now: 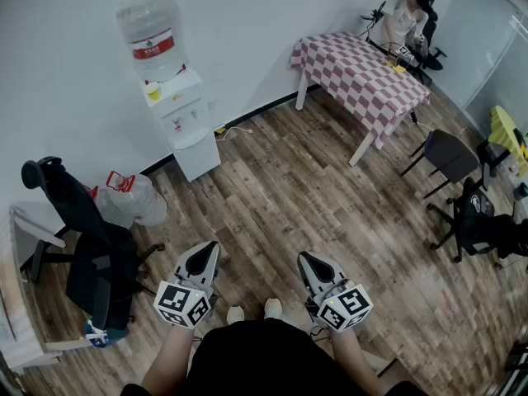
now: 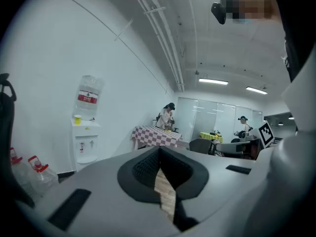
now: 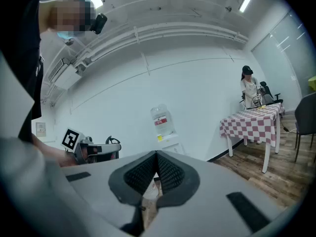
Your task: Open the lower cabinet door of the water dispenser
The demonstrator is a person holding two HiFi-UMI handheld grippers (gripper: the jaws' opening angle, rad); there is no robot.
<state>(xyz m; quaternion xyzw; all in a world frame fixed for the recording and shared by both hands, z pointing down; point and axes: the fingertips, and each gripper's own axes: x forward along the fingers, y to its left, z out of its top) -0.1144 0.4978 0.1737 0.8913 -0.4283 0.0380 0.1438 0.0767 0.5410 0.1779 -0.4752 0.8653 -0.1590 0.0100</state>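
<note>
The white water dispenser (image 1: 183,120) stands against the far wall with a clear bottle (image 1: 150,33) on top; its lower cabinet door (image 1: 198,157) is closed. It shows small in the left gripper view (image 2: 84,142) and the right gripper view (image 3: 167,141). My left gripper (image 1: 206,252) and right gripper (image 1: 307,261) are held close in front of the person's body, well short of the dispenser. Both are shut with nothing between the jaws (image 2: 159,154) (image 3: 156,157).
A black office chair (image 1: 91,254) stands at the left beside spare water bottles (image 1: 130,200). A table with a checked cloth (image 1: 359,71) is at the back right, a person (image 1: 404,19) seated behind it. Dark chairs (image 1: 450,159) stand at the right. Wooden floor lies between me and the dispenser.
</note>
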